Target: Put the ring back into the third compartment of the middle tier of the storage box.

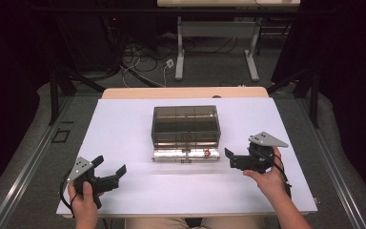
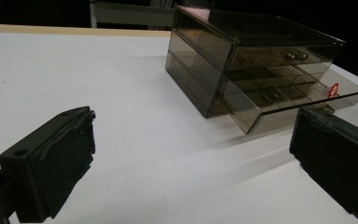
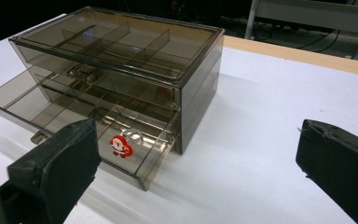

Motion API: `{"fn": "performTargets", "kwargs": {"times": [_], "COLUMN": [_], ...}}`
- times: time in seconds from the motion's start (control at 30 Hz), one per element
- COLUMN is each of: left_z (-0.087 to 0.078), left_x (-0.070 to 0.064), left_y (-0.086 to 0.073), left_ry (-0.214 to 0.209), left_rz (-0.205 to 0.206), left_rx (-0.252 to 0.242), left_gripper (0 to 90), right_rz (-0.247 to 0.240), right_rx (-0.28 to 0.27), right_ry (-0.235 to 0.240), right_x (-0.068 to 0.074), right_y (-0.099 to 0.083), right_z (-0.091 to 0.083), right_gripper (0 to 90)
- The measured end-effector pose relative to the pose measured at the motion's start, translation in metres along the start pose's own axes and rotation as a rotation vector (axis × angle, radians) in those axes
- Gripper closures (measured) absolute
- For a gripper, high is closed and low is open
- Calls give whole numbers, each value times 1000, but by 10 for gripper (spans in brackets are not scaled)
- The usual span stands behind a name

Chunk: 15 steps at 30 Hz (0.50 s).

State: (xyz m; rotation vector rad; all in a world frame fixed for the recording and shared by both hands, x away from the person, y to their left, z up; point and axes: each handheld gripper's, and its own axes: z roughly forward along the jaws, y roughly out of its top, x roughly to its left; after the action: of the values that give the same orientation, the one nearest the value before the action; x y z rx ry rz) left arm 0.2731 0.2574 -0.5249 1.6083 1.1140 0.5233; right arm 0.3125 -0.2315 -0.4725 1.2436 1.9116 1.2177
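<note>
Right gripper (image 1: 232,157) low over the table, jaws spread wide, nothing between them, aimed at the right end of the pulled-out bottom drawer (image 1: 186,154). Left gripper (image 1: 109,168) off at the near left corner, jaws just as wide, empty too, well apart from everything.

Out from the right jaws: drawer front just beside them, small red charm (image 3: 120,145) lying in the drawer's right compartment. Behind that, the smoky plastic drawer box (image 1: 186,123) square in the middle of the white table (image 1: 124,119), top drawer (image 3: 121,65) shut.

Risks from here, by the look of it: light box, slick tabletop, nothing pinning it down. Pushing or tugging the drawer at one end only, and likely the whole box skating or twisting rather than the drawer sliding. Thin clear walls, too: a jaw catching the rim could tip the drawer or flick the charm out.
</note>
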Motion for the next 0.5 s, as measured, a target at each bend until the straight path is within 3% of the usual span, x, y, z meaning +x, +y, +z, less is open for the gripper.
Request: {"fn": "performTargets", "kwargs": {"times": [0.17, 0.23, 0.5], "left_z": [0, 0, -1], "left_x": [0, 0, 0], "left_y": [0, 0, 0], "left_ry": [5, 8, 6], "left_rz": [-1, -1, -5], "left_rx": [-1, 0, -2], "left_gripper": [2, 2, 2], "right_rz": [-3, -3, 6], "right_rx": [26, 4, 3], "right_ry": [-14, -17, -38], "right_x": [-4, -6, -12], "right_y": [-3, -6, -13], "right_z": [-6, -6, -12], "right_gripper": [0, 0, 0]}}
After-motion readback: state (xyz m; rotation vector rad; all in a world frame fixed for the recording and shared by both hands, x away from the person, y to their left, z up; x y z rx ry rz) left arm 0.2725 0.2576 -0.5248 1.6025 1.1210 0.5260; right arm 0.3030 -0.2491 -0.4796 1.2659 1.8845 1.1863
